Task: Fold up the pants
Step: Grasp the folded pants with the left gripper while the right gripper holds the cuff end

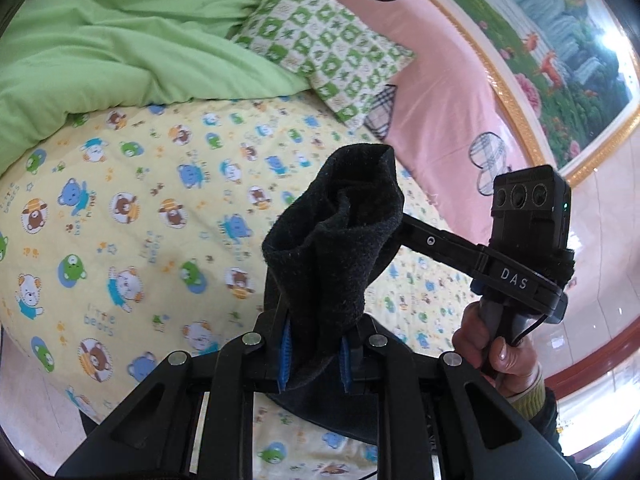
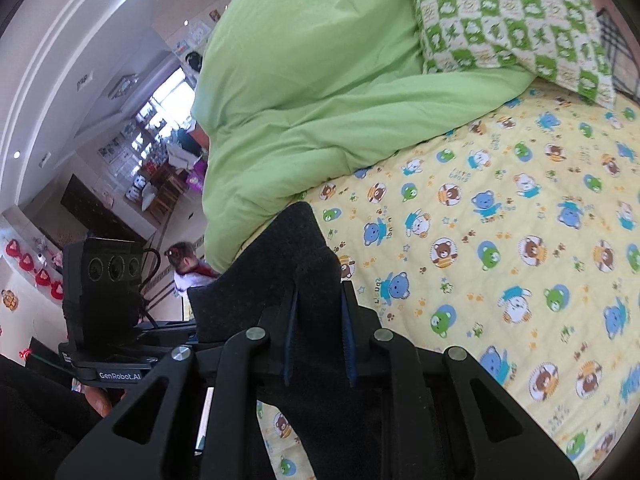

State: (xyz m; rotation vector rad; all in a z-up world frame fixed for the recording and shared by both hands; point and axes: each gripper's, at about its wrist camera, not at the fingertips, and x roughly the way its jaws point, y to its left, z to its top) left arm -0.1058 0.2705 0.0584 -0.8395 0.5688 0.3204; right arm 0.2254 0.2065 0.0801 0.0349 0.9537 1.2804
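Viewing along the left tool [image 1: 314, 354], the blue pads [image 1: 285, 354] are clamped on a thick bunch of the black pants [image 1: 332, 240], and the cloth rises in a crumpled lobe above the fingers, clear of the bed [image 1: 132, 208]. This pinch at one edge is judged to serve the fold: the fabric hangs from a fixed point and can be drawn out straight. The other tool's body and camera block appear at the right of this view, with the person's hand [image 1: 496, 348] wrapped round its handle; its fingers run in behind the same dark cloth and cannot be seen. A framed picture [image 1: 560, 52], a pink sheet [image 1: 440, 92] and a green-checked pillow [image 1: 324, 48] show only here.

Viewing along the right tool [image 2: 318, 332], the jaws are likewise closed on the pants [image 2: 288, 256], with cloth filling the gap between the pads and draping down beneath the frame. Holding a second point just beside the first is judged to keep one edge of the garment taut between both tools. The left tool's camera block stands at the left edge. Only this view shows the room beyond the bed, with shelves and a small figure, and the green duvet [image 2: 320, 80] heaped against the bear-print sheet.
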